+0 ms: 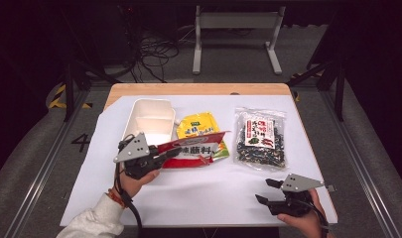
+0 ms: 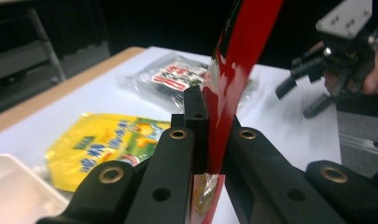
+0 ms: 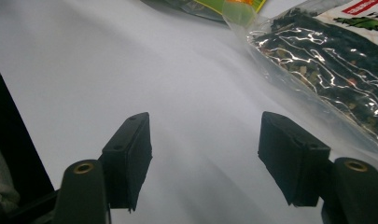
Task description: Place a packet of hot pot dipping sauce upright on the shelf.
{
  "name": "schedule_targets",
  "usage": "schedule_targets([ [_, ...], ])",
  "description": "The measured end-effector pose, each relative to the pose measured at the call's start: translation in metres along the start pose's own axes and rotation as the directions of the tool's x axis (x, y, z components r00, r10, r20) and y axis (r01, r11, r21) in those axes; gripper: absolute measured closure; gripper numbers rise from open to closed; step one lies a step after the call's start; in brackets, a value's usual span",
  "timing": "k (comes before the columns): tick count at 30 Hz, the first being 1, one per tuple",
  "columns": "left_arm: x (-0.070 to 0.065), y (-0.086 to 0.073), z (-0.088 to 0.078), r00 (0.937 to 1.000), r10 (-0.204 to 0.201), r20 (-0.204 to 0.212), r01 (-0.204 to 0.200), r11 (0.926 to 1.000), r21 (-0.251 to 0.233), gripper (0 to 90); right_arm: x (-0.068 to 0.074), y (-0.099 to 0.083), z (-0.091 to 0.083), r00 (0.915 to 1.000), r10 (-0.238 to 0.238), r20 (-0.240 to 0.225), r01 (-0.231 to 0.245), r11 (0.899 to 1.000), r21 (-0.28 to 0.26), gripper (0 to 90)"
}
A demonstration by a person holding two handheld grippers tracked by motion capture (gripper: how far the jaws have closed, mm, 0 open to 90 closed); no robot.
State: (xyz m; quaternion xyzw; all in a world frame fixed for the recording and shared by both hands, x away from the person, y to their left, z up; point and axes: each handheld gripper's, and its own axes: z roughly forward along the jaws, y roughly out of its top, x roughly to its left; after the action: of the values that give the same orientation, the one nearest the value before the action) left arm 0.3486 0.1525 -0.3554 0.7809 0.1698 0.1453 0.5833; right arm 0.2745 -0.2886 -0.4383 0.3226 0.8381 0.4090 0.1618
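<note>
Right now my left tool [image 1: 165,154] is clamped on the edge of the red packet [image 1: 198,148], holding it just above the bench [image 1: 198,198] in front of the white tray [image 1: 148,121] and over the yellow packet [image 1: 197,125]. My right tool [image 1: 268,191] sits low near the bench's front right corner, jaws apart with nothing between them. The clear bag of dark, possibly dried, bits [image 1: 260,139] lies beyond it.

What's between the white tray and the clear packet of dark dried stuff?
In the high view, the yellow packet lies between white tray and clear packet.
</note>
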Motion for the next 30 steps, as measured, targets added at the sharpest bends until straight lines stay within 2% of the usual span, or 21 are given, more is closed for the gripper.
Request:
schedule_targets([
  [6, 0.026, 0.017, -0.016, 0.9980, 0.032, -0.055, -0.032, 0.9994, -0.013, 89.8, -0.001, -0.001, 0.006, 0.9999, 0.009, -0.008, -0.009, 1.000, 0.005, 32.7],
  [7, 0.030, 0.020, -0.018, 0.9973, 0.027, -0.068, -0.028, 0.9995, -0.015, 89.8, -0.002, -0.002, 0.007, 0.9998, 0.012, -0.015, -0.012, 1.000, 0.006, 32.5],
  [11, 0.049, 0.026, -0.023, 0.9933, 0.040, -0.108, -0.040, 0.9992, 0.004, 89.7, -0.001, -0.002, 0.008, 0.9999, 0.007, -0.013, -0.007, 1.000, 0.015, 32.2],
  [16, 0.073, 0.026, -0.031, 0.9888, 0.022, -0.148, -0.022, 0.9997, -0.003, 89.7, -0.002, -0.002, 0.009, 0.9998, 0.016, -0.014, -0.016, 1.000, 0.013, 31.8],
  [22, 0.103, 0.030, -0.038, 0.9814, 0.025, -0.191, -0.024, 0.9997, 0.003, 89.7, -0.002, -0.004, 0.012, 0.9996, 0.023, -0.016, -0.022, 0.999, 0.023, 31.5],
  [28, 0.133, 0.026, -0.031, 0.9741, 0.017, -0.226, -0.010, 0.9994, 0.032, 89.7, -0.002, -0.007, 0.012, 0.9995, 0.032, -0.006, -0.032, 0.999, 0.029, 31.2],
  [30, 0.140, 0.023, -0.027, 0.9742, 0.011, -0.225, -0.003, 0.9993, 0.037, 89.7, -0.002, -0.009, 0.011, 0.9992, 0.041, -0.002, -0.041, 0.999, 0.031, 31.2],
])
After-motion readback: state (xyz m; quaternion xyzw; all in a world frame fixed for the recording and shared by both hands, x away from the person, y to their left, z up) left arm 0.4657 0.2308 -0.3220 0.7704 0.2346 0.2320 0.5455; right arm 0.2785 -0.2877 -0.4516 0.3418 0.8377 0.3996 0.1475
